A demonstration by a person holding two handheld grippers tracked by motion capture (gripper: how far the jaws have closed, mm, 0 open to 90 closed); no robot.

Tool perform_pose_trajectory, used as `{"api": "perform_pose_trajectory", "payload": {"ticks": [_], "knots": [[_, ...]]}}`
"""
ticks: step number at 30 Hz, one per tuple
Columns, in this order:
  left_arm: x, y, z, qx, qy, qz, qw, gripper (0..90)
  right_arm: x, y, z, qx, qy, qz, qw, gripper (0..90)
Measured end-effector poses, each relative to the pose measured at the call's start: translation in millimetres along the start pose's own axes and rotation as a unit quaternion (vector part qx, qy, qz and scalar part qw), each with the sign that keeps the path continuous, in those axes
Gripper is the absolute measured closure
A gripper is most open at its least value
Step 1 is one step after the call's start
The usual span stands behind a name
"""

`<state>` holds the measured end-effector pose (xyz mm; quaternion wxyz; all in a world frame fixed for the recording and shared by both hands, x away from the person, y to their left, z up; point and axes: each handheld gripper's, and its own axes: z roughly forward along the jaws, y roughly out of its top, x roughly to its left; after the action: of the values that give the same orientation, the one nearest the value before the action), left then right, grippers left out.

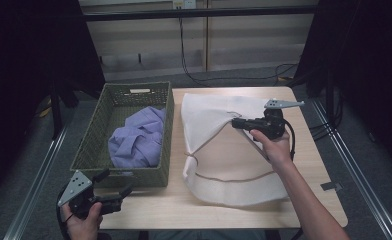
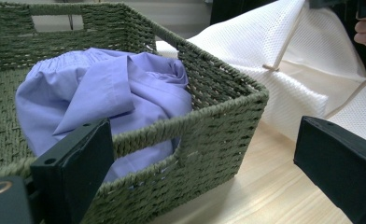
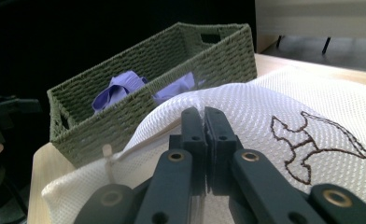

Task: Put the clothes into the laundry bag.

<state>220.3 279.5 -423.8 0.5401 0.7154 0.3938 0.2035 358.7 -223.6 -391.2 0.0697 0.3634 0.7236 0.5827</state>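
Right hand-held gripper point(image 1: 235, 123) over the middle of the counter point(image 1: 224, 210), jaws pressed together, pinching a fold of the white mesh bag point(image 1: 209, 117) and holding that edge raised off the wood. Pinch clear in the right gripper view: both black jaws flat against each other on the mesh point(image 3: 246, 100), beside a brown stitched emblem point(image 3: 316, 142). Rest of the bag lying on the counter, its mouth gaping toward the near edge, a tan drawstring point(image 1: 234, 177) running along the opening. Bag just right of the green woven basket point(image 1: 94, 135), touching or nearly touching its wall; hard to tell which.

Lavender garment point(image 1: 136, 140) bunched inside the basket, piled toward the near right corner, part of it against the handle slot in the front wall point(image 2: 162, 154).

Left hand-held gripper point(image 1: 114, 186) at the near left corner of the counter, jaws spread wide, nothing between them, aimed at the basket's front wall and close to it, not touching. Cable trailing down from the right hand-held gripper past the wrist.
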Motion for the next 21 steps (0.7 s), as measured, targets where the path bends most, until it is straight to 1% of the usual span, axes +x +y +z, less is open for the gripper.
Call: {"api": "perform_pose_trajectory", "payload": {"ticks": [1,3,5,7,8,9,10,11,12,13,15,17,18,19,21], "knots": [[0.5,2.4,1.1,0.006,-0.006,0.007,0.9999,6.0,-0.1,-0.4,-0.4,0.002,0.002,-0.001,1.0,88.3],[0.0,7.9,5.1,0.014,-0.005,0.014,0.9998,6.0,-0.4,-0.4,-1.6,0.004,0.003,-0.001,1.0,88.3],[1.7,14.9,8.5,0.017,-0.008,0.013,0.9997,6.0,-1.6,-0.4,-3.0,0.005,0.003,0.0,1.0,88.3],[4.7,23.4,11.8,0.025,0.0,0.021,0.9995,6.2,-2.7,-0.9,-3.7,0.006,0.003,-0.001,1.0,88.3],[6.5,28.4,12.9,0.03,0.007,0.026,0.9992,6.2,-2.7,-1.0,-4.1,0.006,0.003,0.0,1.0,88.2],[8.1,33.6,14.4,0.038,0.015,0.026,0.9988,6.3,-2.8,-1.0,-4.5,0.005,0.004,0.001,1.0,88.3],[10.6,39.0,16.1,0.049,0.016,0.026,0.9983,6.2,-2.8,-0.9,-4.8,0.005,0.004,0.001,1.0,88.3],[13.3,44.9,17.7,0.051,0.008,0.024,0.9984,6.2,-2.8,-0.9,-5.1,0.005,0.003,0.001,1.0,88.3],[14.8,47.9,19.0,0.054,0.005,0.025,0.9982,6.2,-2.7,-1.1,-5.2,0.006,0.004,0.002,1.0,88.3],[17.0,51.4,21.8,0.061,0.005,0.025,0.9978,6.2,-2.6,-1.5,-5.1,0.007,0.003,0.002,1.0,88.2],[23.5,55.8,27.0,0.064,0.001,0.024,0.9976,6.7,-2.7,-2.9,-3.7,0.01,0.004,0.0,0.9999,88.3],[29.1,57.7,33.1,0.069,0.009,0.014,0.9974,7.7,-2.4,-3.6,-2.0,0.013,0.005,0.001,0.9999,88.2],[32.1,59.0,35.1,0.072,0.011,0.015,0.9972,8.2,-2.3,-3.5,-1.4,0.014,0.005,0.0,0.9999,88.2],[33.9,60.4,36.7,0.069,0.017,0.014,0.9974,9.2,-2.3,-3.3,-1.3,0.014,0.006,-0.001,0.9999,88.2],[37.2,65.5,39.1,0.073,0.017,0.022,0.997,10.0,-2.9,-3.4,-1.0,0.014,0.005,-0.002,0.9999,88.2]]}}
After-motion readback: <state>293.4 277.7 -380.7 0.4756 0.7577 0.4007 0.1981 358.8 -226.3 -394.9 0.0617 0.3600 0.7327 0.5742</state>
